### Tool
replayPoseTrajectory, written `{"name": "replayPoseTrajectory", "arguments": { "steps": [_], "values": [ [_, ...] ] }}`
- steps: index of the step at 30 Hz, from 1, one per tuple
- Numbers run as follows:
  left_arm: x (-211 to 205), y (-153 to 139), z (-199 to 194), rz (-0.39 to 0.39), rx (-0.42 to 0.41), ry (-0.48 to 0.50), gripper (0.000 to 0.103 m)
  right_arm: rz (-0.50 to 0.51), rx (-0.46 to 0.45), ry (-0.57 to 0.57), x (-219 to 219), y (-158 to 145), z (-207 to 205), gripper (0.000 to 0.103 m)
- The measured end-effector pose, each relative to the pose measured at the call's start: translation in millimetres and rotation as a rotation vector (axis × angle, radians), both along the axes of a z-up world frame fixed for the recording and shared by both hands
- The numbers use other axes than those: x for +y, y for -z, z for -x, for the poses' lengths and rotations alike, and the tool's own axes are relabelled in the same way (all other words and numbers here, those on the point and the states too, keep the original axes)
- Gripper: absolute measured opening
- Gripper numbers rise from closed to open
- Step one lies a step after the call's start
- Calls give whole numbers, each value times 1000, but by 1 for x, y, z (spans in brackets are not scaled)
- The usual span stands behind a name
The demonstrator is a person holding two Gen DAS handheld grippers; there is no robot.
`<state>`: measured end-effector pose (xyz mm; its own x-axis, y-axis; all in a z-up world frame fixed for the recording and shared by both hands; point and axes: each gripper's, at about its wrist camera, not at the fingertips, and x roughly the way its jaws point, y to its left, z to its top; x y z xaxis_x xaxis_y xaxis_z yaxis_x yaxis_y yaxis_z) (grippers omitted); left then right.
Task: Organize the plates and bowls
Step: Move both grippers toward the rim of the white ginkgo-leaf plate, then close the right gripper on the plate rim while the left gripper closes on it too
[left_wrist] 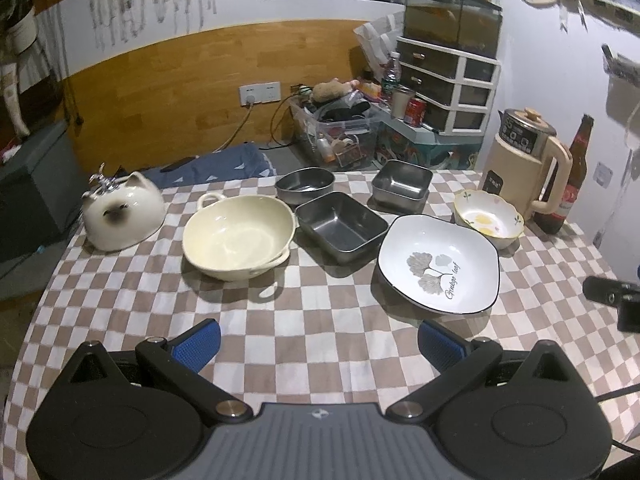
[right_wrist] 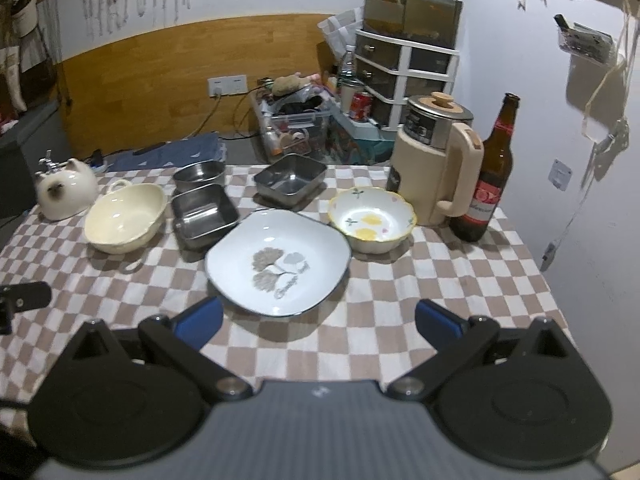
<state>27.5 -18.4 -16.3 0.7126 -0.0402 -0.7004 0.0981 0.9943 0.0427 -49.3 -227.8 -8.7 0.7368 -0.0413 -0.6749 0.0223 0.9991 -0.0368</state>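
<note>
Both grippers' fingers spread wide, holding nothing, before a white plate (left_wrist: 439,268) lettered "Ginkgo leaf".

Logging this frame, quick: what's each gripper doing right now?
Left gripper: open, holding nothing.
Right gripper: open, holding nothing.

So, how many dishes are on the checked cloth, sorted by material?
Steel containers: 3, namely the round steel bowl, the front steel tray and the back steel tray.
Ceramic dishes: 3, namely the cream bowl, the ginkgo plate and the flowered bowl.
Total: 6.
</note>
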Motion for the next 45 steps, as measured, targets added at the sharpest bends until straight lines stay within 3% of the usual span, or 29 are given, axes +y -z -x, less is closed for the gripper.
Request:
{"name": "replayPoseTrajectory", "arguments": {
  "steps": [12,23,33,41,45],
  "values": [
    [-34,28,-57,-43,-4,103,103,-26,10,77,-34,26,-44,103],
    [-54,56,-113,-25,18,199,103,-110,50,111,-51,57,-88,103],
    [-67,82,-163,-1,101,248,103,-198,208,140,-56,93,-129,103],
    [-74,102,-195,22,174,284,102,-396,299,218,-73,127,-162,72],
    [-72,113,-210,44,211,285,102,-423,315,240,-74,140,-178,60]
  ]
}}
